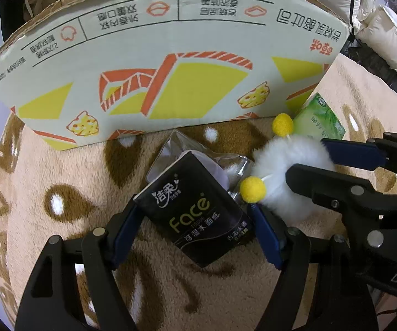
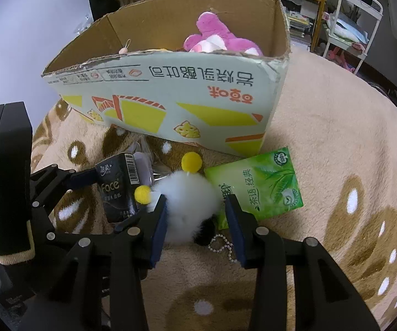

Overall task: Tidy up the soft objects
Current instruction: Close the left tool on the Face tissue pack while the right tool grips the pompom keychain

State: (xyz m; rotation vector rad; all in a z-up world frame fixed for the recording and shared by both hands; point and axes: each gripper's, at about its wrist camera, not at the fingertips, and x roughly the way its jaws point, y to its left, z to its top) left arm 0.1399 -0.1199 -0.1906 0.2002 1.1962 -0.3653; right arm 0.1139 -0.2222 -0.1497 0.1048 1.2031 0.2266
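Left wrist camera peers steeply down, close over the black tissue pack [image 1: 195,215] on the tan fleece blanket [image 1: 60,171], printed cardboard box [image 1: 157,63] filling the background. Right wrist camera sits beside it, equally close. Both catch the white fluffy pom-pom toy [image 2: 187,207] and green tissue packet [image 2: 264,184].

A cardboard box [image 2: 171,104] stands at the far side of a blanket [image 2: 336,151], with a plush toy [image 2: 217,38] inside. Near it lie, left to right, a tissue pack [image 2: 118,187], a fluffy keychain [image 2: 187,201] and a second tissue packet [image 2: 264,184].
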